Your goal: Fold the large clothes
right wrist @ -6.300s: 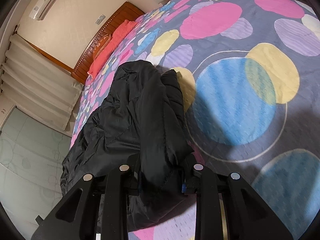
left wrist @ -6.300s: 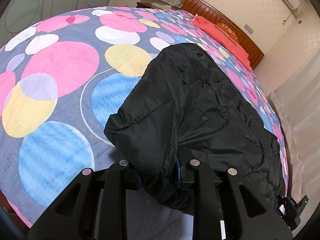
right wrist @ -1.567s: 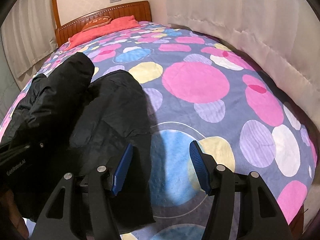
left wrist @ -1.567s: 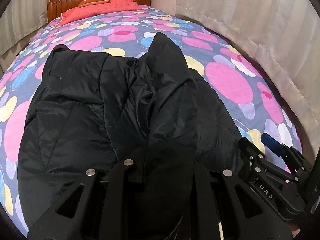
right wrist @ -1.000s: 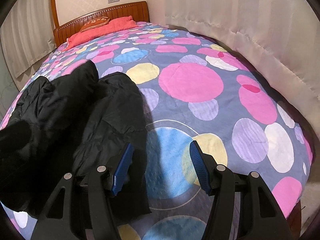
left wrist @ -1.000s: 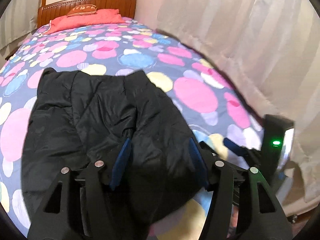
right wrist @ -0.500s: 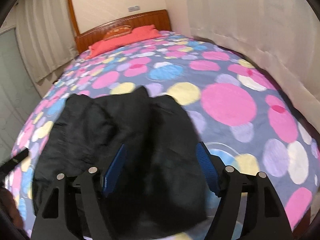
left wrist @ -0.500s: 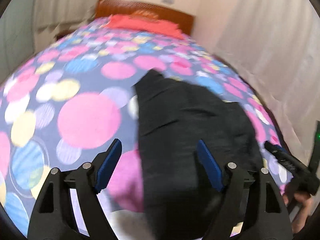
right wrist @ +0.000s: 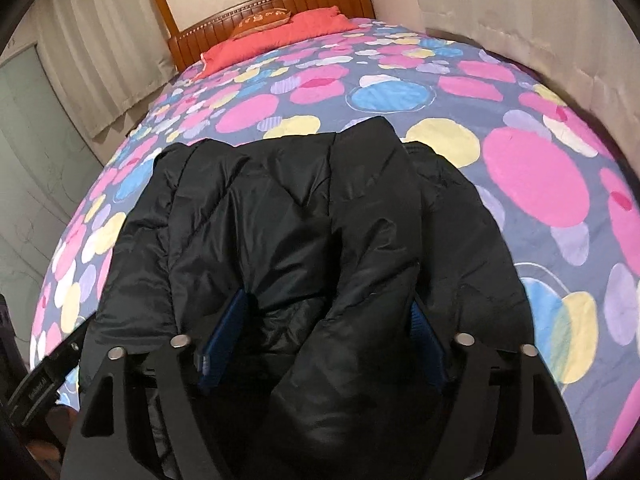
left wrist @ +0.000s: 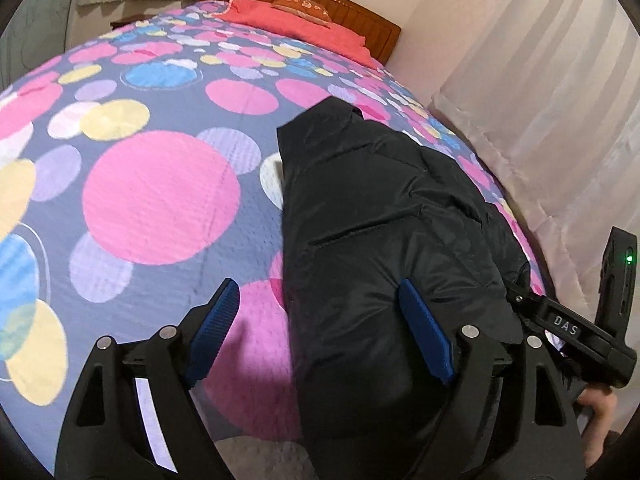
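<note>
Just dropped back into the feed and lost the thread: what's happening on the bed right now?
A person is folding a black puffer jacket on the bed's circle-patterned bedspread, holding tongs in each hand. Both are open and grip nothing. The left tongs hover at the jacket's near edge, one finger over bare bedspread, the other over the fabric. The right tongs are spread wide over the jacket's near end. The jacket lies bunched, its sides turned inward, not yet a neat fold.

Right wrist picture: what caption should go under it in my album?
Open right gripper pushed into a puffy black jacket on a spotty bedspread.
</note>
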Demonstrator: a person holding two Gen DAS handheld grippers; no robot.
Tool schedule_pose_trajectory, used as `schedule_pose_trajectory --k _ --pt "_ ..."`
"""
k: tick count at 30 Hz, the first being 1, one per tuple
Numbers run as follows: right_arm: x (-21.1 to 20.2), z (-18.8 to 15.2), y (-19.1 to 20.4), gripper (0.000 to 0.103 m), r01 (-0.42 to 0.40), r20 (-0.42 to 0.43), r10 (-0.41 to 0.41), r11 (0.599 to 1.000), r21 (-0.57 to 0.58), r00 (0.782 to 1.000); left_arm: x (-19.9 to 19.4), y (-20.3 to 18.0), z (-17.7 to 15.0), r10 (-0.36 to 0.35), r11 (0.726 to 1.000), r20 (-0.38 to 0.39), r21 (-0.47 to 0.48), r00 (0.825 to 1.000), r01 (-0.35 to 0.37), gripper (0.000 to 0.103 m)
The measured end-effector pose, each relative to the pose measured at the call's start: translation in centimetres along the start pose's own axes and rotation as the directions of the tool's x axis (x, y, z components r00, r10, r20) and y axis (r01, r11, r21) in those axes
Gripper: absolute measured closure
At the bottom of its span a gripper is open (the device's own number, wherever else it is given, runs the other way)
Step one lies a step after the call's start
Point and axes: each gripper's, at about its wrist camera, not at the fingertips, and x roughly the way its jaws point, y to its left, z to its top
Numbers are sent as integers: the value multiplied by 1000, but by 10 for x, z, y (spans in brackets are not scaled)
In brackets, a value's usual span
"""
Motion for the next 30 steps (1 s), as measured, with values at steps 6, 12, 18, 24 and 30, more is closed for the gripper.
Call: schedule_pose_trajectory --k 6,12,18,24,30 --pt "-9 4 8 93 -5 32 8 997 -75 999 1 -10 8 -10 1000 7 28 1000 9 21" --pt "-18 14 -21 95 51 70 -47 997 -51 996 10 -49 11 -34 992 -22 121 999 36 21" --pt "-1 7 -59 94 91 37 -89 995 -31 995 39 -85 0 5 985 -74 171 997 8 21" --pt "23 -2 -80 93 64 3 -64 998 -28 998 62 -108 -12 105 951 -52 296 993 -85 20" --pt "36 -11 -90 93 23 6 -23 1000 19 1000 77 -104 -19 127 944 -39 312 991 -109 20"
